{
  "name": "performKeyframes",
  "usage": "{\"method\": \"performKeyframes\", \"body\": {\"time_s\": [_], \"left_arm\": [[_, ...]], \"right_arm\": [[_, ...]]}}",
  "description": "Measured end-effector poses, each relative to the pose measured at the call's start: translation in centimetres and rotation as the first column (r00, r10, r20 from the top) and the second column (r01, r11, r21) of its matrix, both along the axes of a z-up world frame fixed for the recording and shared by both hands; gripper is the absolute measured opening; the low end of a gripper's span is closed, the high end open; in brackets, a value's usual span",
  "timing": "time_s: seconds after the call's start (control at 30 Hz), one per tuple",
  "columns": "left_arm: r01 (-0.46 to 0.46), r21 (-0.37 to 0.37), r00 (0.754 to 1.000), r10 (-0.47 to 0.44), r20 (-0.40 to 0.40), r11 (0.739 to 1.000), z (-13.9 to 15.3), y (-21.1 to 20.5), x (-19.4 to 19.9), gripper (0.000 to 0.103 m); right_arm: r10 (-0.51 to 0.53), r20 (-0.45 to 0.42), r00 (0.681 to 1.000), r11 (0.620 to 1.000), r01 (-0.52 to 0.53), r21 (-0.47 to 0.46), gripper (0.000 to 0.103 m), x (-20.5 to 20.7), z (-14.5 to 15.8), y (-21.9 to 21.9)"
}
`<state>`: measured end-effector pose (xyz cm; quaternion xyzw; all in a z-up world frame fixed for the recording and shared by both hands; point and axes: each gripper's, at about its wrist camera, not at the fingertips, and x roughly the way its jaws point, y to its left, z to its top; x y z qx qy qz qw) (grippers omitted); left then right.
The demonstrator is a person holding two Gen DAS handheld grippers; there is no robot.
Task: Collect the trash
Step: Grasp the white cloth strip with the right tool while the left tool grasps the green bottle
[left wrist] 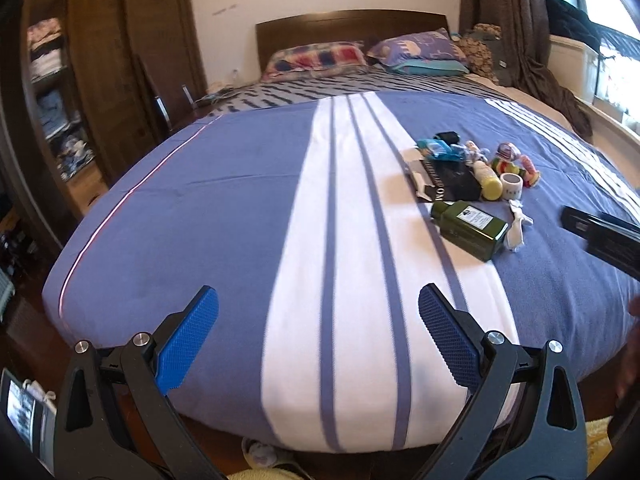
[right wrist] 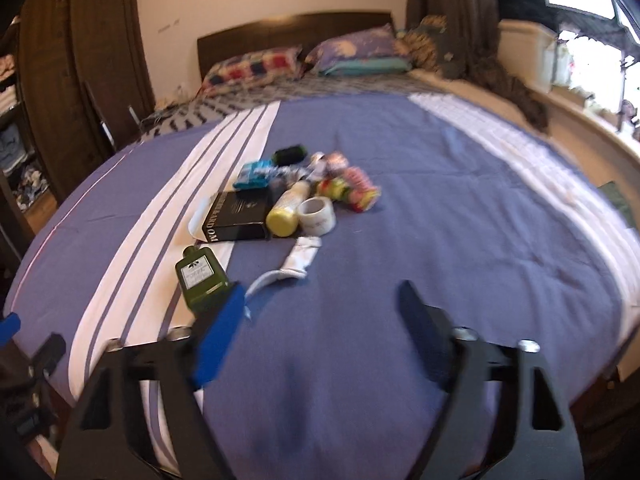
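Note:
A pile of trash lies on the blue bed cover [left wrist: 224, 216]: a green bottle [left wrist: 468, 229] [right wrist: 202, 278], a black box [left wrist: 450, 182] [right wrist: 238, 216], a yellow-capped bottle [left wrist: 489, 180] [right wrist: 287, 210], a white tape roll [left wrist: 511, 186] [right wrist: 317, 215], a squeezed white tube [left wrist: 518, 226] [right wrist: 300, 258], blue wrappers [left wrist: 438, 149] [right wrist: 254, 174] and colourful wrappers [left wrist: 516, 164] [right wrist: 356, 188]. My left gripper [left wrist: 318, 320] is open and empty over the bed's near edge, left of the pile. My right gripper [right wrist: 320, 312] is open and empty, just short of the green bottle and tube.
Two pillows [left wrist: 320, 58] and a headboard [left wrist: 348, 26] are at the far end. A wardrobe with shelves [left wrist: 80, 92] stands left. Curtains and a window ledge [right wrist: 560, 92] are on the right. The right gripper's body shows at the right edge of the left view [left wrist: 604, 236].

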<state>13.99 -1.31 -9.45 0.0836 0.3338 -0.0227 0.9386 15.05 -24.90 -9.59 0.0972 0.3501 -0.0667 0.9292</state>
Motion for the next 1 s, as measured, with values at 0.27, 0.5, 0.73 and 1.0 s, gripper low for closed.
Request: {"method": "performKeyframes", "body": {"time_s": [0.27, 0.5, 0.73, 1.0], "left_arm": [[0.065, 0.011, 0.997, -0.064, -0.043, 0.998, -1.8, -2.6, 2.2, 0.087], [0.117, -0.058, 0.99, -0.121, -0.076, 0.991, -2.6, -4.3, 4.0, 0.087], [0.184, -0.131, 0.977, -0.196, -0.087, 0.974, -2.9, -7.9, 5.8, 0.087], [0.192, -0.172, 0.972, -0.211, -0.1, 0.966, -3.2, -11.5, 8.3, 0.087]], "right_arm": [[0.051, -0.086, 0.995, 0.993, -0.041, 0.109, 0.044, 5.2, -3.2, 0.2], [0.068, -0.092, 0.993, 0.992, -0.058, 0.114, 0.023, 6.4, -4.0, 0.1], [0.001, -0.066, 0.998, 1.0, 0.0, 0.015, 0.023, 5.7, -2.8, -2.5], [-0.021, -0.058, 0.998, 1.0, 0.021, 0.002, 0.023, 4.9, -2.8, -5.3]]}}
